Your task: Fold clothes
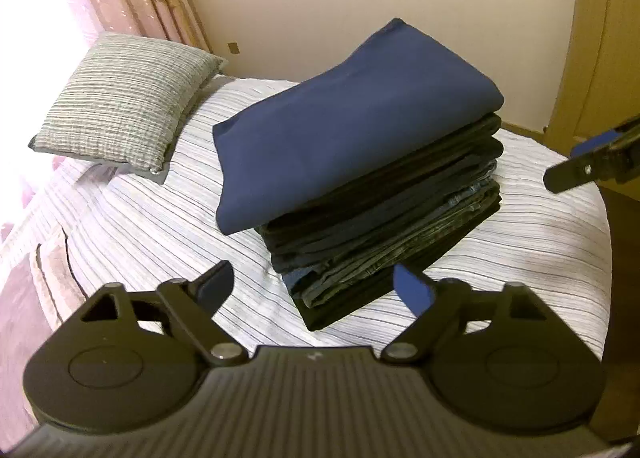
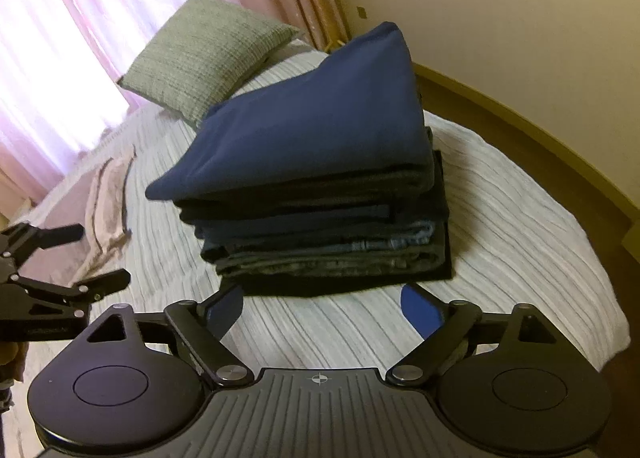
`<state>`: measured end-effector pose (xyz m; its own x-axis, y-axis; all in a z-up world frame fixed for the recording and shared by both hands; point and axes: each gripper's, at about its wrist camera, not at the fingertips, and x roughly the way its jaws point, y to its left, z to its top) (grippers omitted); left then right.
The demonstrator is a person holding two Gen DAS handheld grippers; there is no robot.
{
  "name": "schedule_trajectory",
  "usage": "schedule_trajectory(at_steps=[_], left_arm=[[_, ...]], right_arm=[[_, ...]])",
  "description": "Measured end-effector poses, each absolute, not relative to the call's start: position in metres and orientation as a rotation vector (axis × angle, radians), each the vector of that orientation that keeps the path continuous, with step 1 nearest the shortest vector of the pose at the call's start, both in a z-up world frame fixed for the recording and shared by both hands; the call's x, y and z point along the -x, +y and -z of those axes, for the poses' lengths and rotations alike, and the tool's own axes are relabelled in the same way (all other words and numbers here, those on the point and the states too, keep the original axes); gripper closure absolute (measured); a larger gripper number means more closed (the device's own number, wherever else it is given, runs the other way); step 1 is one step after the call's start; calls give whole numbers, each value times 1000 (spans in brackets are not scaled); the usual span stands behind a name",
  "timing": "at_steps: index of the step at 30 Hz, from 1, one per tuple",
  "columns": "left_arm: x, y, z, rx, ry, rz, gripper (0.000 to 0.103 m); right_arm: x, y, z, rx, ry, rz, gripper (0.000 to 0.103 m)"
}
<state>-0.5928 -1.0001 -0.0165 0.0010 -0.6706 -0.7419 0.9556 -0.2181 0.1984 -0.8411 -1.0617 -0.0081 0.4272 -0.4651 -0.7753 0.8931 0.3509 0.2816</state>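
Both grippers hang empty over the near edge of the bed (image 1: 140, 218). From its own camera the left gripper (image 1: 316, 290) has its jaws spread wide with only striped cover between them, and the right gripper (image 2: 322, 312) is spread just as wide, holding nothing, its blue pads facing the pile.

What the task concerns is the stack of folded clothes (image 2: 320, 226), sitting on the bed's cover toward the foot and the wall-side edge, well apart from the cushion (image 1: 120, 98) at the head. Dark trousers and jeans lie layered flat below. A navy garment (image 1: 340, 130) caps them, folded but larger than the pile, so its near-left corner overhangs and its far end rides up in a ridge.

No loose, unfolded garment shows in either view. That fits a finished pile with the grippers clear of it, and equally a pause before another piece is fetched from out of sight; the pictures do not settle which.

If the navy piece is to be trimmed up, my advice is to work low and slowly. Pinch only its top layer at the overhanging corner, keeping the jaws off the dark folds beneath, since a deep bite would drag the stack askew. Steady the opposite side with the other gripper, because the soft mattress gives and a tall pile tips easily.
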Motion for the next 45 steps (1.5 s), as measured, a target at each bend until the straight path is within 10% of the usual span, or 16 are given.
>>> schedule_trajectory(at_steps=[23,45], left_arm=[[556,-887,-23,-699,519,1620,5],[600,-899,-33,-671,661,1432,4]], right_arm=[[796,-900,-45,-644,623,1224,0],[825,-959,-53,-524,738,1081,0]])
